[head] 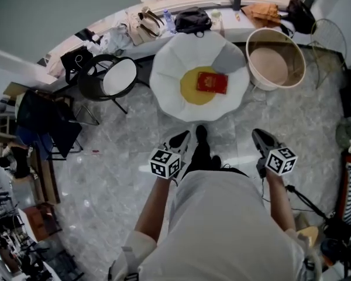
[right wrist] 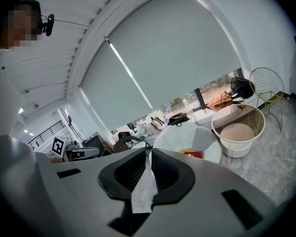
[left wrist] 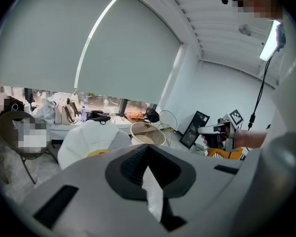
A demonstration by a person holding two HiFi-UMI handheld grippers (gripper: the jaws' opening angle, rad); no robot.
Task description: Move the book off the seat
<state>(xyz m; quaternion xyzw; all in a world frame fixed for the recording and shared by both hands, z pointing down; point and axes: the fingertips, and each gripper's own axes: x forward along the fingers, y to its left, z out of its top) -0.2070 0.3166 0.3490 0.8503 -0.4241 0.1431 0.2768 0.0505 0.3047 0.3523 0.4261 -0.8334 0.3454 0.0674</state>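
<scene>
The red book [head: 212,82] lies flat on the yellow cushion [head: 190,88] at the middle of the white seat [head: 169,69]. The left gripper [head: 180,139] and right gripper [head: 261,137] hang well short of the seat. Their jaws are clenched on nothing, and the book lies ahead, apart from both.

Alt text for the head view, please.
A red book lies on the yellow seat of a white petal-shaped chair. Nearer the camera, the person holds the left tongs and right tongs, both well short of it.
</scene>
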